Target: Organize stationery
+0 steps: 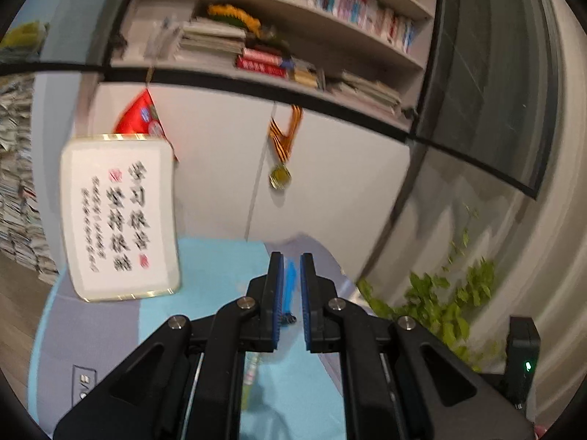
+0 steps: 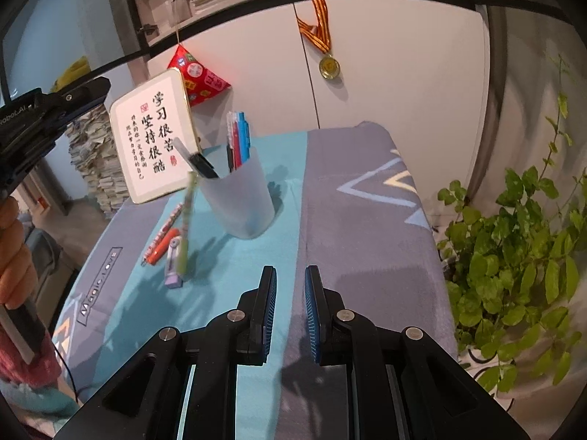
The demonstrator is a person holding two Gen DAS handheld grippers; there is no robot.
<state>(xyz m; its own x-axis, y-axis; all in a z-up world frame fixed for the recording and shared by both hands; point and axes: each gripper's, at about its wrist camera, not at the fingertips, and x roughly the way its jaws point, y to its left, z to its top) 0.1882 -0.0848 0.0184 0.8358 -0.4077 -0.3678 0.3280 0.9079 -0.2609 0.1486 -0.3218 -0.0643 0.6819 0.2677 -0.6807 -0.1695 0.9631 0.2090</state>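
Observation:
A translucent cup point(image 2: 238, 201) stands on the blue-grey cloth point(image 2: 367, 220). It holds blue, red and clear pens point(image 2: 238, 135) and a black marker point(image 2: 201, 165). Left of it lie two orange pens point(image 2: 161, 242) and a purple item point(image 2: 172, 267). A green pen point(image 2: 185, 227) is blurred and stands tilted beside the cup; I cannot tell what supports it. My right gripper point(image 2: 290, 269) is shut and empty, above the cloth in front of the cup. My left gripper point(image 1: 292, 256) is shut. A blurred blue pen point(image 1: 291, 286) shows in its narrow gap without filling it. In the right wrist view the left gripper point(image 2: 104, 86) hovers far left.
A framed calligraphy board point(image 2: 154, 146) leans behind the cup, with a red pouch point(image 2: 198, 73) and a hanging medal point(image 2: 329, 66) on the cabinet. A leafy plant point(image 2: 513, 256) crowds the table's right edge. A hand point(image 2: 11, 256) holds the left tool. Bookshelves point(image 1: 293, 36) are above.

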